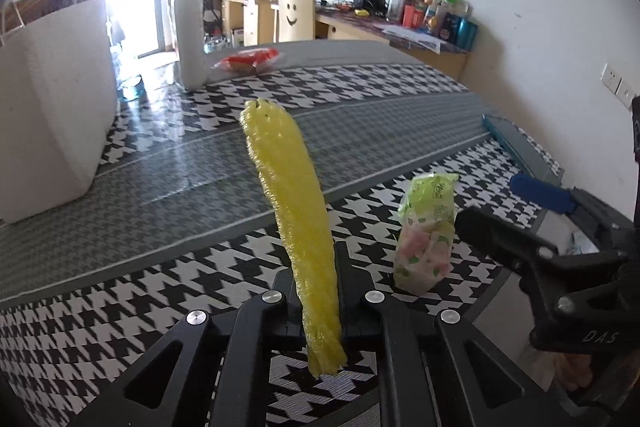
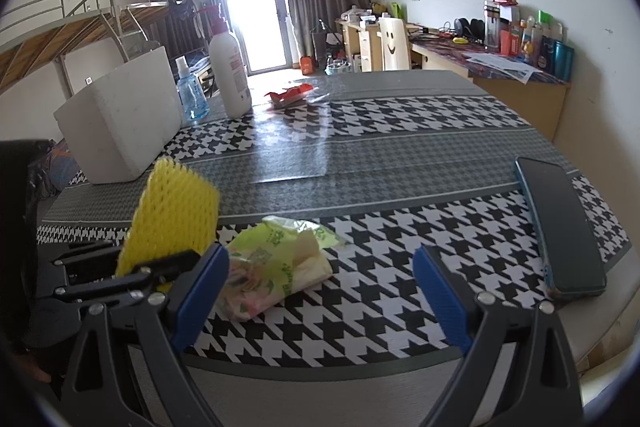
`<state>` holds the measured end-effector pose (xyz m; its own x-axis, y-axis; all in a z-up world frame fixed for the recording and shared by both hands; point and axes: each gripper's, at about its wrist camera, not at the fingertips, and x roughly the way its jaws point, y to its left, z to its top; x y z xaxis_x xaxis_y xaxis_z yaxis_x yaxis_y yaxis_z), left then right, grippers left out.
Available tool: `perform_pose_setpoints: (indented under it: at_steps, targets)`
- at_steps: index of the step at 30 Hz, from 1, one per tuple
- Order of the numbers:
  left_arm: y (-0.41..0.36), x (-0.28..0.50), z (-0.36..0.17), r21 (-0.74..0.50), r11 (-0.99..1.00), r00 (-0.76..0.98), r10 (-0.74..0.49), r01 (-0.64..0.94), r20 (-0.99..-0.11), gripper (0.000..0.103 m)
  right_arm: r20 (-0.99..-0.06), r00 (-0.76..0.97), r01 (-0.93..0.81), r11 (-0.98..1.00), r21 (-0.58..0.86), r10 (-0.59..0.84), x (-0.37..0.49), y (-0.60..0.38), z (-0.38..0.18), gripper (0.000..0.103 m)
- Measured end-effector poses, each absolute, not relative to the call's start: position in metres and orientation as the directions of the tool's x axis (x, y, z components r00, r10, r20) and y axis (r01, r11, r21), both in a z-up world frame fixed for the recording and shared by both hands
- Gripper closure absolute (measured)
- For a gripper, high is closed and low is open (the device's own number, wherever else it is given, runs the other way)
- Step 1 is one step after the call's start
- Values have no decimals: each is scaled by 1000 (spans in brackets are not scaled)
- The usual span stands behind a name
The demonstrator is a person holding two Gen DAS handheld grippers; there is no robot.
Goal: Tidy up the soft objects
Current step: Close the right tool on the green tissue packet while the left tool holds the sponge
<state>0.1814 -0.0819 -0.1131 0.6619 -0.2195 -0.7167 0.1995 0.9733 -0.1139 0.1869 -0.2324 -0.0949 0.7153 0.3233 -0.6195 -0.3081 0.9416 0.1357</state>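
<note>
A yellow foam net sleeve [image 1: 292, 211] stands up on edge from between my left gripper's [image 1: 318, 291] fingers, which are shut on its lower part. From the right wrist the same net [image 2: 172, 215] shows at the left, broad side on, above the left gripper [image 2: 120, 275]. A green and pink tissue pack [image 1: 428, 235] lies on the houndstooth tablecloth [image 2: 360, 155] to the right of the net. My right gripper [image 2: 320, 255] is open, its blue pads [image 2: 204, 291] wide apart. The tissue pack [image 2: 276, 263] lies just inside the left pad, apart from the right one.
A white foam box [image 2: 120, 115] stands at the back left, with a blue spray bottle [image 2: 192, 95] and a white pump bottle [image 2: 230, 67] beside it. A red packet [image 2: 290, 95] lies further back. A dark phone [image 2: 560, 227] rests near the table's right edge.
</note>
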Motion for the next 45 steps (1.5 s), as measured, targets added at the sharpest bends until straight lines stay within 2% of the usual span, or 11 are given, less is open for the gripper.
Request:
perform_pose_setpoints:
  at_steps: [16, 32, 33, 37, 43, 45]
  targets:
    - [-52, 161, -92, -68, 987, 727, -152, 143, -670, 92, -651, 676, -342, 929, 138, 345, 185, -209, -100, 8]
    - [-32, 157, -96, -70, 992, 728, -123, 103, -674, 92, -698, 636, -337, 932, 133, 330, 193, -189, -111, 8]
    - [-31, 158, -96, -70, 992, 726, -122, 102, -676, 92, -698, 637, -337, 932, 130, 328, 194, -188, -111, 10]
    - [-28, 157, -98, -75, 992, 723, -126, 103, -679, 92, -712, 620, -347, 929, 128, 329, 195, -183, -112, 30]
    - [-23, 155, -98, -79, 992, 725, -126, 98, -677, 92, -719, 615, -349, 929, 121, 324, 191, -181, -112, 47]
    - [-21, 152, -96, -76, 992, 731, -123, 97, -671, 92, -720, 615, -351, 929, 114, 321, 189, -179, -111, 49]
